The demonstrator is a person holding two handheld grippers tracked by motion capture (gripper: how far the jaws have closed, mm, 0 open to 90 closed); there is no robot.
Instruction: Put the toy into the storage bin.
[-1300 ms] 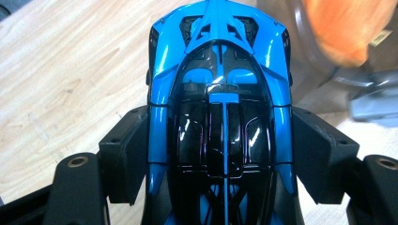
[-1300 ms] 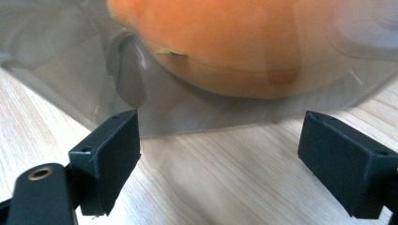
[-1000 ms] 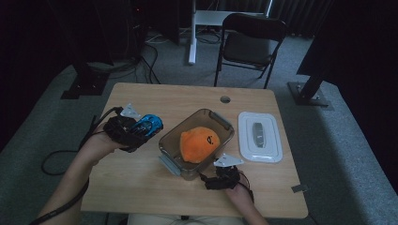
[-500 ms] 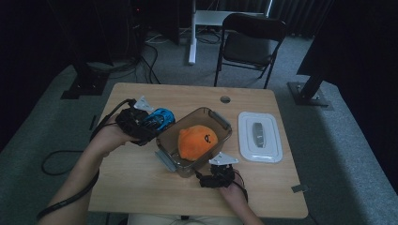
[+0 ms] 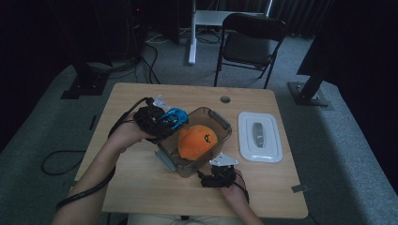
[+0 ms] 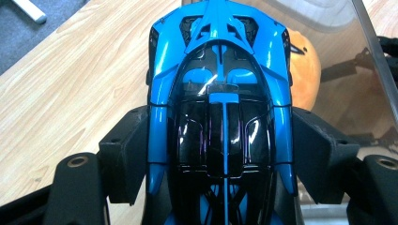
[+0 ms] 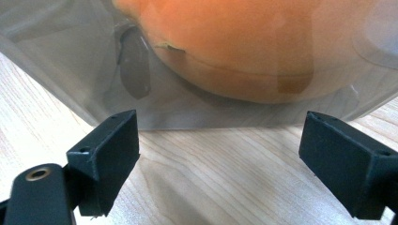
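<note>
Left gripper (image 5: 170,123) clamped on blue toy car (image 6: 219,108), its long axis along the jaws, nose forward | clear bin (image 5: 220,121) just ahead of it, orange plush (image 5: 197,141) inside | right gripper (image 7: 220,159) wide open, empty, at the bin's near wall | white lid (image 5: 260,137) beyond on the bench (image 5: 141,187) | no readable writing
</note>
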